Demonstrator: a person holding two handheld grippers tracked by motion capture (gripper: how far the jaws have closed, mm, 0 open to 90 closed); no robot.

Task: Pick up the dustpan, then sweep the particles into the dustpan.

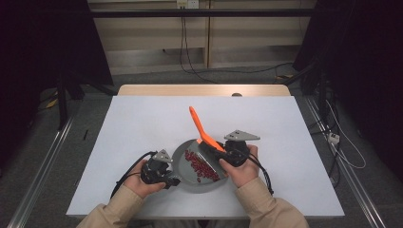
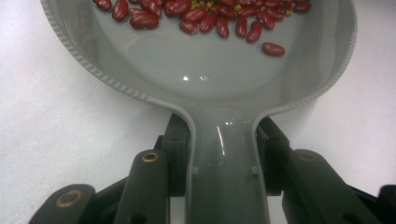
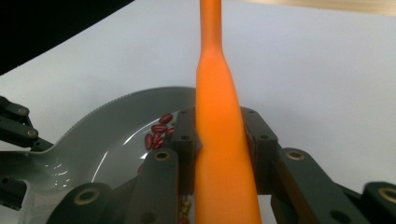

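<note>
2 grippers are at work on the white table (image 1: 142,123). The left gripper (image 1: 172,181) squeezes the handle of a grey pan (image 1: 183,159), with a black pad pressed on each side of it. The pan sits flat near the 6 o'clock edge of the table, between the 2 hands. Many red beans (image 1: 202,167) lie in the pan, toward its 3 o'clock side. The right gripper (image 1: 219,153) pinches an orange spatula (image 1: 198,125) tightly. Its handle sticks up toward 11 o'clock, and its grey blade (image 1: 209,159) rests in the pan beside the beans.
</note>
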